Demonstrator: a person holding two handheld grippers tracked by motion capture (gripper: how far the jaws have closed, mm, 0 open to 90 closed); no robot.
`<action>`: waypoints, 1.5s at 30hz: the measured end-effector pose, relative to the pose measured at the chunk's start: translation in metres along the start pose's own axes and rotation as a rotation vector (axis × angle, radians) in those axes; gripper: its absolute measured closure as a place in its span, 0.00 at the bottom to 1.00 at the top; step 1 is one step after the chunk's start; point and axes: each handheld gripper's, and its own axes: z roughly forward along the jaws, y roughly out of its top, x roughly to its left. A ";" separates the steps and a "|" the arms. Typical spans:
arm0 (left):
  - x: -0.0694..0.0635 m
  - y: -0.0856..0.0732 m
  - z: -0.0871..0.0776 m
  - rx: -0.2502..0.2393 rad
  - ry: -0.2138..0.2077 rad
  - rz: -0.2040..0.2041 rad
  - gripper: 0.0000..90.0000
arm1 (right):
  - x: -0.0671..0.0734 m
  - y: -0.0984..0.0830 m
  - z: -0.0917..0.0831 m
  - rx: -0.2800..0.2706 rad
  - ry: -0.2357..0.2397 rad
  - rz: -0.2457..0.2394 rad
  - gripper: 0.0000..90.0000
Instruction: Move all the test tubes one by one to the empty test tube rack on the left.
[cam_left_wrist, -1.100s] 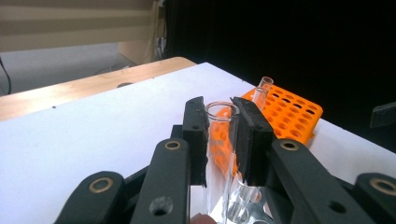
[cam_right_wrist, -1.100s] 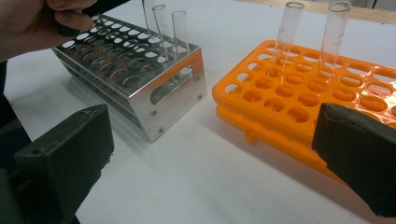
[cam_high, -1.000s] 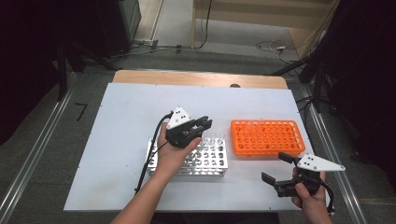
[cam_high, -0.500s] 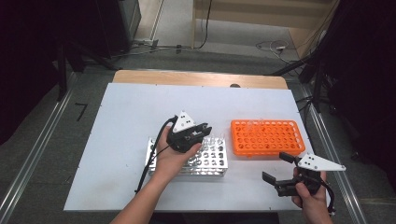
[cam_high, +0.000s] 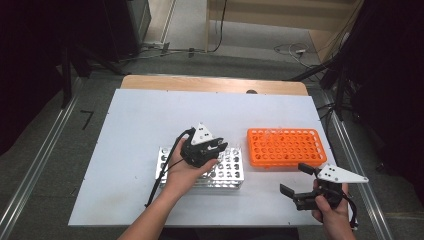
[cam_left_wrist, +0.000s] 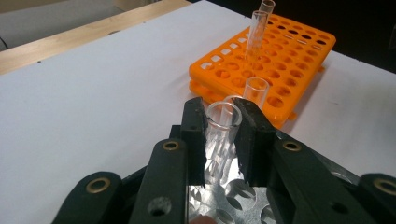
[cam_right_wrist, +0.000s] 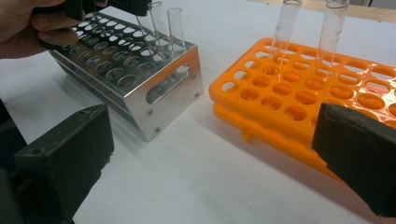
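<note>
At centre frame, the left gripper (cam_high: 220, 146) clamps its jaws on a clear test tube (cam_left_wrist: 222, 122) standing in the metal rack (cam_high: 167, 161). At lower right, the right gripper (cam_high: 296, 185) rests with jaws wide apart, near the orange rack (cam_high: 283, 147).

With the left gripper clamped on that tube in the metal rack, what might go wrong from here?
1. The left gripper pinches a clear test tube just under its rim; it may slip or crack.
2. Two neighbouring tubes stand close by in the metal rack; a tilted lift may knock them.
3. The rack is unsecured, since the right gripper hangs open off to the side; the rack may shift.
</note>
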 end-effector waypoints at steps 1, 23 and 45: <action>0.001 0.000 0.000 0.008 -0.003 -0.004 0.82 | 0.000 0.000 0.000 0.000 0.001 0.001 0.00; 0.002 0.002 -0.025 -0.064 -0.084 -0.101 0.30 | 0.001 0.000 0.002 0.005 0.007 0.000 0.00; -0.005 -0.022 -0.084 -0.169 -0.099 -0.093 0.00 | 0.002 0.003 0.002 -0.001 0.012 0.000 0.00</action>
